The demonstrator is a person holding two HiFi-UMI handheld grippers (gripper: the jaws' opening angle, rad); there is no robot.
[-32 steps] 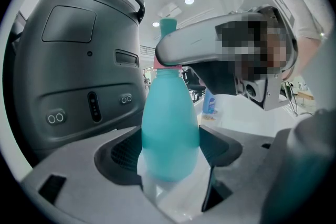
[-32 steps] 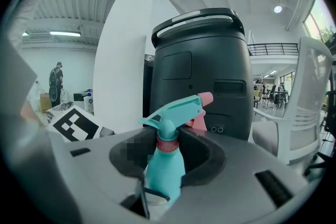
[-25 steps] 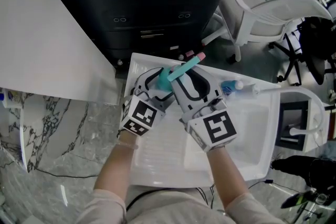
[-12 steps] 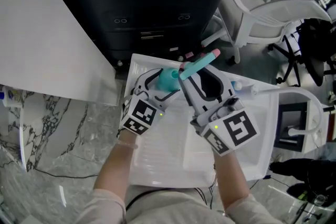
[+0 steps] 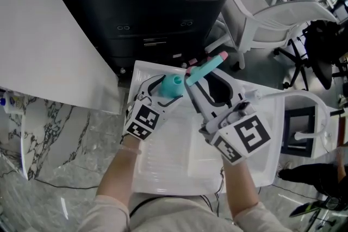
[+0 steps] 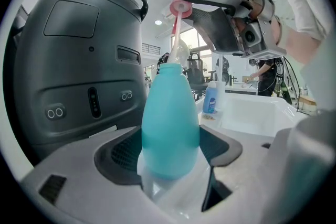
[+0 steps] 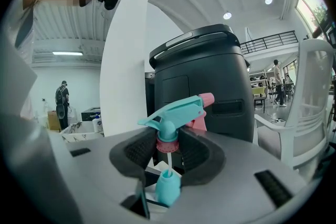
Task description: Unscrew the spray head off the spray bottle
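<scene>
Left claw point(image 6: 170, 157) clenched on spray bottle point(image 6: 170, 113); right claw point(image 7: 168, 153) grasping spray head point(image 7: 176, 113), held above bottle, dip tube point(image 6: 176, 39) entering neck.

Head view steeply down, bottle point(image 5: 173, 86) centre frame, left gripper view close behind bottle, facing cabinet point(image 6: 79, 60) at left, right gripper view close on spray head point(image 7: 176, 113), all share bottle

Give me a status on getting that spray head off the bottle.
Done: the pink collar of the spray head sits clear above the bottle neck, so it looks unscrewed. In hand: left gripper shut on the bottle, right gripper shut on the spray head. Left: the dip tube runs down into the neck; lift it out.
</scene>
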